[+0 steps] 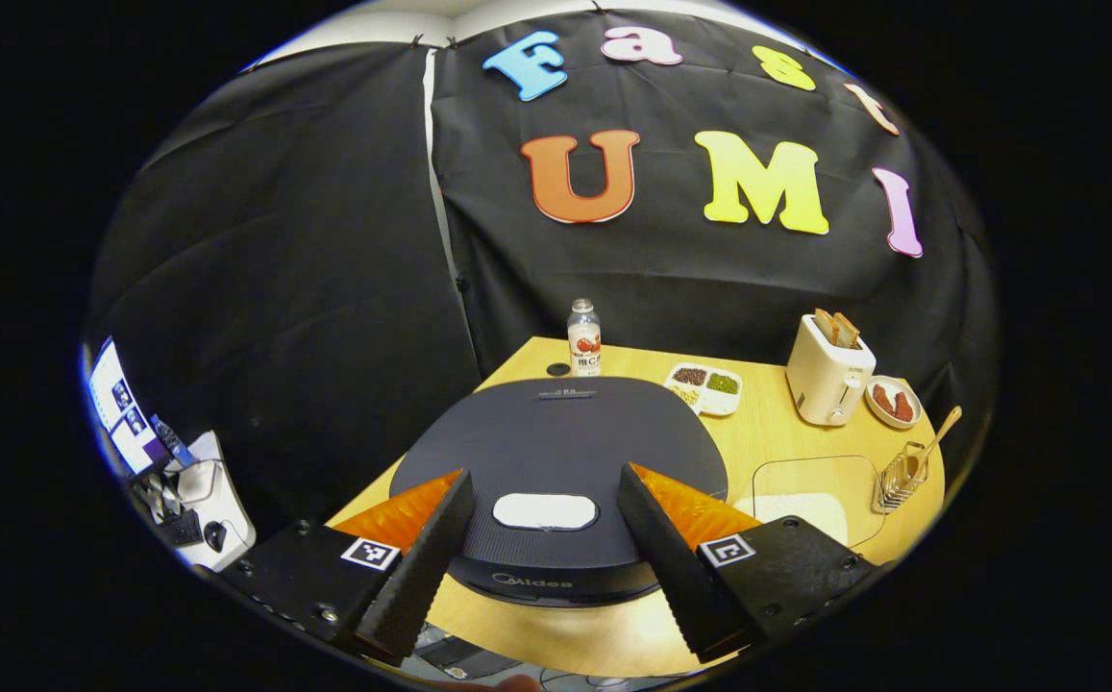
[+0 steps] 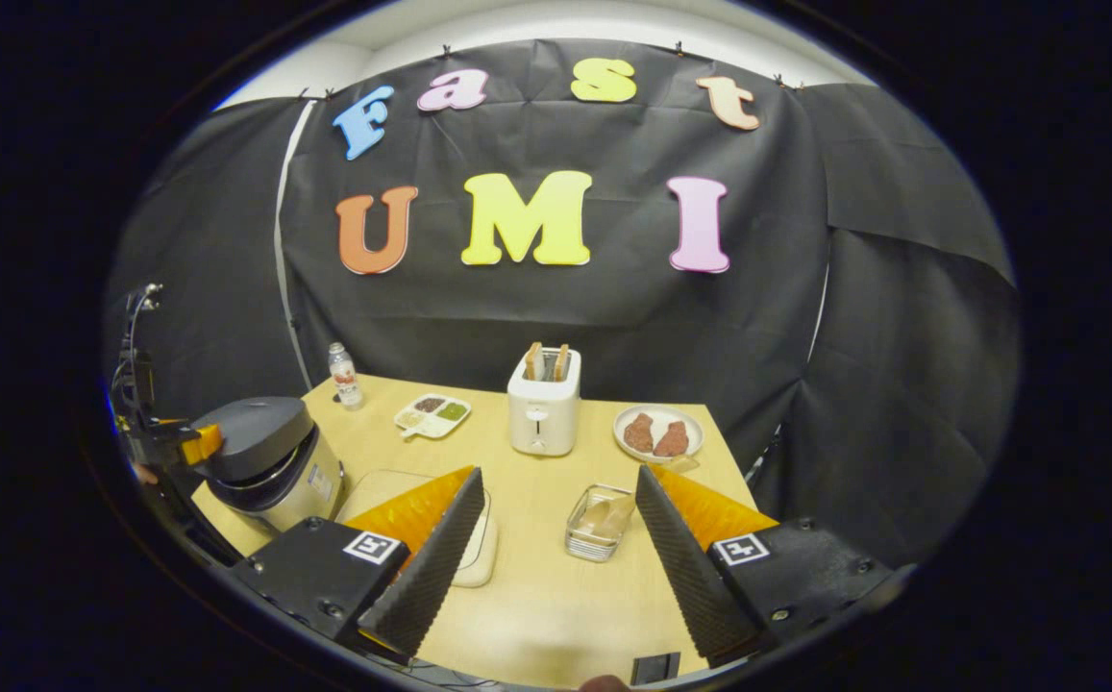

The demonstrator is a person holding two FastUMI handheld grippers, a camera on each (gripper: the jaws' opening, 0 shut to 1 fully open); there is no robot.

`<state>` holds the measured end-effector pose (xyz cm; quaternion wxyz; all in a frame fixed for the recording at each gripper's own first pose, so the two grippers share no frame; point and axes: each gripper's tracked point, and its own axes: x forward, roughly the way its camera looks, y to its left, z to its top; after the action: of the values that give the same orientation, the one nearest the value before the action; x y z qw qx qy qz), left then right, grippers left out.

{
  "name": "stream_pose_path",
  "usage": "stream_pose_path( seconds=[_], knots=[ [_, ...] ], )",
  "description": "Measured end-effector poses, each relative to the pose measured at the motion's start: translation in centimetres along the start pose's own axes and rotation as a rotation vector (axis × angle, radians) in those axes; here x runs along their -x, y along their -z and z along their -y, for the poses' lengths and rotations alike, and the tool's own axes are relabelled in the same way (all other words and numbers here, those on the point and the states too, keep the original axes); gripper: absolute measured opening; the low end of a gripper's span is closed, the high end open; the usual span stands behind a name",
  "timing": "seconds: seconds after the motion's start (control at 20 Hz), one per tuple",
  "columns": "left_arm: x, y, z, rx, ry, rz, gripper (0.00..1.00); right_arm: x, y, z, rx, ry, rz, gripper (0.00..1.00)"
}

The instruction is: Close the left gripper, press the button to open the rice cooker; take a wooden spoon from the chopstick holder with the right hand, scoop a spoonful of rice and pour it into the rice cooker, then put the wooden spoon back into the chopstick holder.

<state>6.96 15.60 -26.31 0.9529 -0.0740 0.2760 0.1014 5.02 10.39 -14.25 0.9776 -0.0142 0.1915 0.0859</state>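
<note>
Cooker: lid shut, at the surface's [image 2: 536, 596] near left corner; in the left gripper view the cooker [image 1: 556, 452] sits straight ahead with its pale button [image 1: 545, 511] between the fingers.
Spoon: spoon [image 1: 940, 432] stands slanted in the wire holder [image 1: 900, 479] near the right edge; in the right gripper view the holder [image 2: 599, 524] lies just ahead between the fingers.
Rice: white rice in a clear tray [image 1: 805, 495], between cooker and holder.
Views: the right gripper view shows the cooker's [image 2: 267, 461] metal side and the left claw at its lid.
Writing: a brand mark on the cooker's front rim.
Left claw [image 1: 546, 601]: fingers wide apart, holding nothing, above the cooker.
Right claw [image 2: 565, 596]: fingers wide apart, empty, above the surface.
Beyond: bottle [image 1: 583, 337], toaster [image 2: 544, 408], plate [image 2: 657, 434].
</note>
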Motion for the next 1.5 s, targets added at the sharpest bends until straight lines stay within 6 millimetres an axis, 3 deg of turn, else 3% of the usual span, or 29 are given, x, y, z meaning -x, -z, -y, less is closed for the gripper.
stream_pose_path(
  seconds=[0.1,0.5,0.65,1.0,1.15,1.2,1.35,1.5],
  knots=[
    [0.0,2.4,0.2,0.014,0.005,-0.041,0.98,0.3,0.2,0.1,0.013,0.003,-0.003,1.00],
    [0.4,2.7,0.2,-0.012,-0.007,0.029,0.99,0.8,2.3,1.1,0.016,0.017,-0.046,1.00],
    [0.3,3.8,0.3,-0.016,-0.015,0.021,0.99,0.9,2.7,1.3,0.011,0.020,-0.055,1.00],
    [0.3,2.1,0.2,-0.047,-0.038,0.074,0.98,1.0,1.3,1.6,-0.017,0.014,-0.003,1.00],
    [0.8,0.5,-0.1,-0.036,-0.060,0.130,0.95,1.0,0.0,2.6,-0.024,0.038,0.042,1.00],
    [1.3,-0.9,0.1,-0.043,-0.062,0.171,0.95,1.2,-0.6,2.9,-0.028,0.046,0.055,1.00],
    [4.3,-6.0,0.3,-0.086,-0.090,0.317,0.95,1.9,-2.7,3.2,-0.035,0.056,0.096,1.00],
    [9.0,-10.9,2.4,-0.138,-0.066,0.461,0.95,3.4,-5.5,3.4,-0.028,0.066,0.165,1.00]
  ],
)
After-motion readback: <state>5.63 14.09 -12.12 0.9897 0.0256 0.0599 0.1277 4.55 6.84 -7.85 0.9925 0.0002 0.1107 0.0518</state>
